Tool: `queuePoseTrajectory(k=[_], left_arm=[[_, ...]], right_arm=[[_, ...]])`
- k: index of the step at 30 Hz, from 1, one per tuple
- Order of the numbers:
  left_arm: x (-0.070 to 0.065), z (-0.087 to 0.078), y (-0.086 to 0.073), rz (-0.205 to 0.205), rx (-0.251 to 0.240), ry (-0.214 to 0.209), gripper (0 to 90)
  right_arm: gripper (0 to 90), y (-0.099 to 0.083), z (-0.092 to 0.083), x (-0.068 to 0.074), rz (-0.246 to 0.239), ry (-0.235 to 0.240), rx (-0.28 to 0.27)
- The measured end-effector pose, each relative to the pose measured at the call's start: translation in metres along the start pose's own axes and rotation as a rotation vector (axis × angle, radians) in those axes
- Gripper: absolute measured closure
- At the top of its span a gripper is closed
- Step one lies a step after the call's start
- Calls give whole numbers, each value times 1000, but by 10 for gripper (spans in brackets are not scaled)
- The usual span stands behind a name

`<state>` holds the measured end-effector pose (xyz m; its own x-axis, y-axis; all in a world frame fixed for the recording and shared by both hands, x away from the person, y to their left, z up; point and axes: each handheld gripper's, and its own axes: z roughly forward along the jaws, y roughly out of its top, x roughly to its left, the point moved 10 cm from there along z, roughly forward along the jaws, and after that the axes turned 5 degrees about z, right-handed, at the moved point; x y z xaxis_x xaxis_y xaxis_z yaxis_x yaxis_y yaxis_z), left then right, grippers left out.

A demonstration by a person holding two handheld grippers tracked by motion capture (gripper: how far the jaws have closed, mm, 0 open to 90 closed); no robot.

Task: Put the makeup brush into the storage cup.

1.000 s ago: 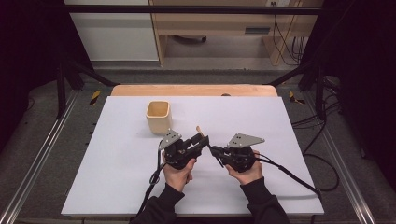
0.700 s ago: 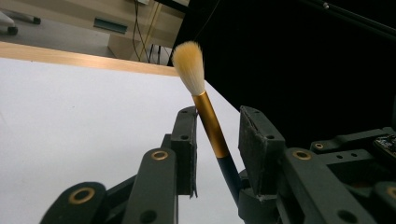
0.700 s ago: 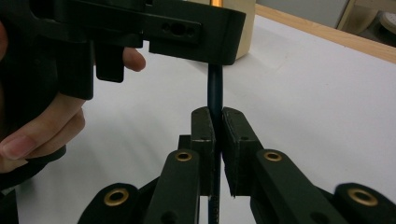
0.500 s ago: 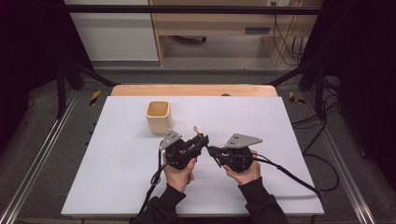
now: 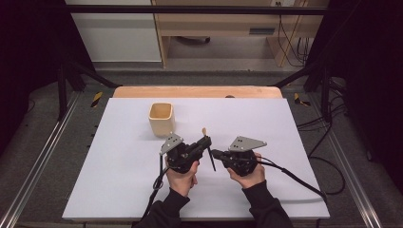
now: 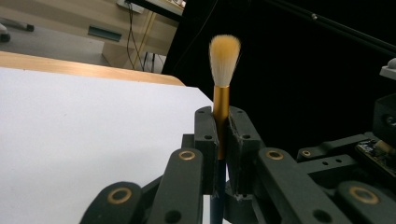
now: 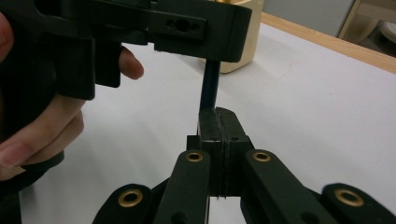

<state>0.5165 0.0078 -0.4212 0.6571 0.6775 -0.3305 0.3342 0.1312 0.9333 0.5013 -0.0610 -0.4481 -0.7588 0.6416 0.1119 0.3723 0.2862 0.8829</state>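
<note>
A brush (image 5: 207,145) is held between the two grippers above the white table (image 5: 109,161), toward its near middle, with its tuft raised and its dark handle slanting down toward the person. The left gripper (image 5: 205,141) is seen clamped on the brush: in the left gripper view the gold ferrule (image 6: 221,112) is pinched between the two black jaws, which have just been closing on it, and the pale tuft (image 6: 224,53) stands upright above them. The right gripper (image 5: 215,153) is closed tight on the lower handle; in the right gripper view the dark handle (image 7: 210,88) rises from between the shut jaws, though the contact itself is only partly visible there. Both grippers are carried in the person's hands, close together. A small wooden cup (image 5: 161,118) stands on the table beyond the left gripper, apart from the brush.
</note>
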Motion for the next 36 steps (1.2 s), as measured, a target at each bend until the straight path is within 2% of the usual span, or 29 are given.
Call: queuePoseTrajectory(k=[4,8,13,15,22,29,36], left_arm=[[2,-2,3,50,8,19,831],[6,-5,5,93,23,29,831],[10,-11,10,131,37,35,831],[12,-13,12,146,42,39,831],[21,-22,19,184,59,54,831],[32,-32,26,207,78,65,831],[41,-38,35,224,90,77,830]], right_arm=[[830,4,-4,-3,3,-19,-22],[717,7,-9,-7,4,-50,-47],[574,5,-14,-18,48,-75,-64],[525,3,-17,-24,51,-95,-64],[380,-4,-22,-37,70,-137,-71],[253,-10,-25,-47,93,-156,-70],[184,-21,-29,-57,110,-189,-47]])
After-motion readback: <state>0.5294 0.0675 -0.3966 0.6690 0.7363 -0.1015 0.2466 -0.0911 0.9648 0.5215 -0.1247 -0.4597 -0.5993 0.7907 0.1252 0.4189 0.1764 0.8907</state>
